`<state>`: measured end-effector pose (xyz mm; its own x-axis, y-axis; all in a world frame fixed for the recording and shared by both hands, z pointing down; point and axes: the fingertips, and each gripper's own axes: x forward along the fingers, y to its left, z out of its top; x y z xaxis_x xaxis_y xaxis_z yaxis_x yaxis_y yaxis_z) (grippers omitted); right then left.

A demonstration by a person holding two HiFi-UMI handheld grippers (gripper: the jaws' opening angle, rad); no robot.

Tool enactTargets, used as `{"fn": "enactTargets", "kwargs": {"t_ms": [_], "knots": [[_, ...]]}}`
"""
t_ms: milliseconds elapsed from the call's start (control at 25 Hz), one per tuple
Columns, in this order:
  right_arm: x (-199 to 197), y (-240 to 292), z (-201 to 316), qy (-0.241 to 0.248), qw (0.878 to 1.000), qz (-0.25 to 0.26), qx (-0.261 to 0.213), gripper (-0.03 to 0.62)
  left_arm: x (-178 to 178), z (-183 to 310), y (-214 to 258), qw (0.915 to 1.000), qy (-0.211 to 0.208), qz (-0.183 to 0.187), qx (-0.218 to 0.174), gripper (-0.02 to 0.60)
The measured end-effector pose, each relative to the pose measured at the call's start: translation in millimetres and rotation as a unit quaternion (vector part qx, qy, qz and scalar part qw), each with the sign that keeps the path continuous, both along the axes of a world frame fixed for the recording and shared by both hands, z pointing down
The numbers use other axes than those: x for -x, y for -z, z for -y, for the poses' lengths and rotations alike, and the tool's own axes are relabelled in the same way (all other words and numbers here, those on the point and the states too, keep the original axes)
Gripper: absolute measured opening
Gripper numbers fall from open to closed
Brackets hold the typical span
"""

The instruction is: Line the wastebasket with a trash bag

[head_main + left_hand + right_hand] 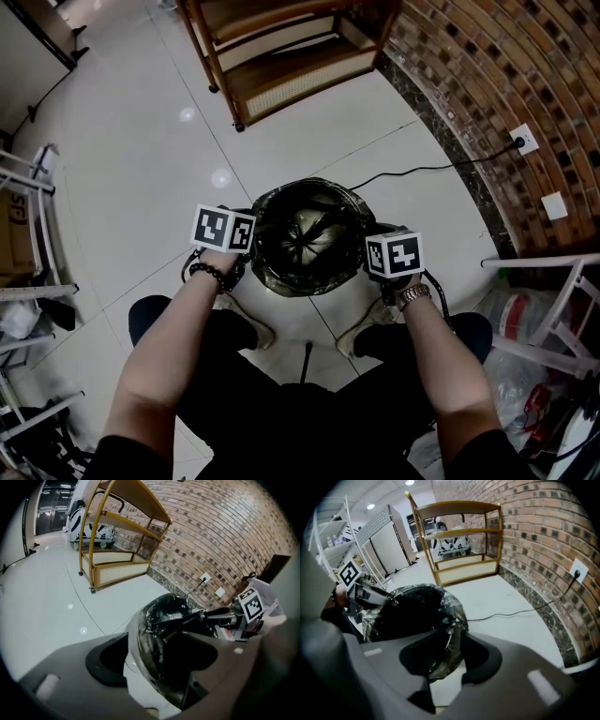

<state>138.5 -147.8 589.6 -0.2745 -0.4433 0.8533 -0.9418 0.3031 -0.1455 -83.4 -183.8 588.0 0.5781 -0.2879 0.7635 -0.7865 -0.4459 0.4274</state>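
Note:
In the head view a round wastebasket (277, 279) stands on the floor between the person's feet. A glossy black trash bag (309, 234) lines it and is folded over the rim. My left gripper (246, 251) is at the basket's left rim and my right gripper (375, 270) at its right rim, both pointing steeply down. In the left gripper view the jaws (154, 663) stand apart astride the bag-covered rim (147, 639), above the white basket wall (140, 686). In the right gripper view the jaws (440, 663) are also apart, with the bag's folded edge (447, 644) between them, not pinched.
A wooden shelf cart (281, 56) stands beyond the basket, beside a brick wall (487, 94) with a socket (523, 139) and a black cable (422, 171) running along the floor. White metal racks stand at the left (28, 187) and right (553, 309). The person's legs are close behind the basket.

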Motion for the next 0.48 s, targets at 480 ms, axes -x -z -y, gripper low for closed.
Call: {"fn": "enactTargets", "kwargs": {"t_ms": [480], "knots": [[-2.5, -3.6, 6.7, -0.040, 0.999, 0.035, -0.005, 0.117, -16.1, 2.4, -19.4, 0.9992, -0.004, -0.021, 0.035, 0.318]]}}
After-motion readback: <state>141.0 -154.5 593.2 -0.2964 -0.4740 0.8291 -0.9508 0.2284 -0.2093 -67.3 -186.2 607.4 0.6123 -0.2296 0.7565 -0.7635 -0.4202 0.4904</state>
